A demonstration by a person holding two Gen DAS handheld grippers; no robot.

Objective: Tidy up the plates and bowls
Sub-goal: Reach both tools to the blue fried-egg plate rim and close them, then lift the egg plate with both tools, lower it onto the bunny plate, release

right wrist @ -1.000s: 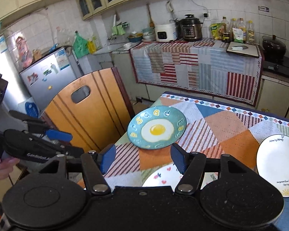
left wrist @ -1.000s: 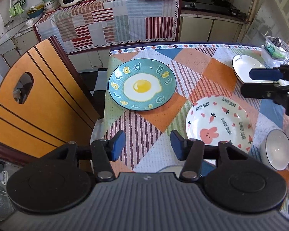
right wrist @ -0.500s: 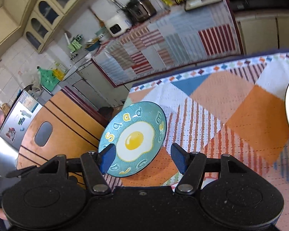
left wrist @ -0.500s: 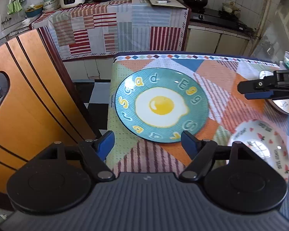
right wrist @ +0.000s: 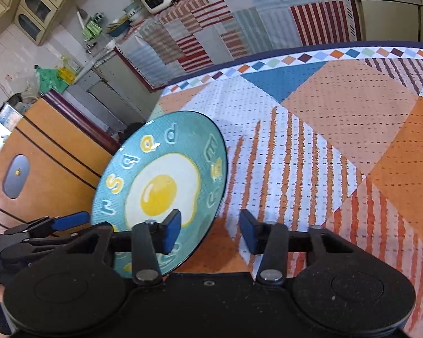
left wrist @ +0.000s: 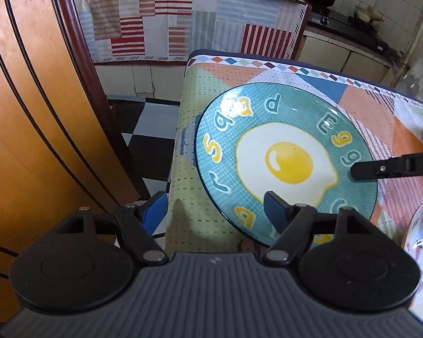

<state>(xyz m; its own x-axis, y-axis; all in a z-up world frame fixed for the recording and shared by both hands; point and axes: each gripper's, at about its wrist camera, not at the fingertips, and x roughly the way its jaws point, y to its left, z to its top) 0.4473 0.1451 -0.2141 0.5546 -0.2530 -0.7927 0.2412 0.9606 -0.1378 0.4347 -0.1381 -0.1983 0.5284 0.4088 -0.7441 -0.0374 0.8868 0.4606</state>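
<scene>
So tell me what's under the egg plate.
The egg plate lies on the patchwork tablecloth, near its left edge. The cloth directly beneath is covered, so anything there cannot be seen.

teal fried-egg plate (left wrist: 284, 163) | flat | table's left edge | pink-print plate (left wrist: 421, 264) beside

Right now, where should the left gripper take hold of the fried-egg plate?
On the thin rim of the fried-egg plate nearest the table's left edge. The plate lies flat, so likely only the raised rim fits between the left gripper pads; come in low from that side.
</scene>
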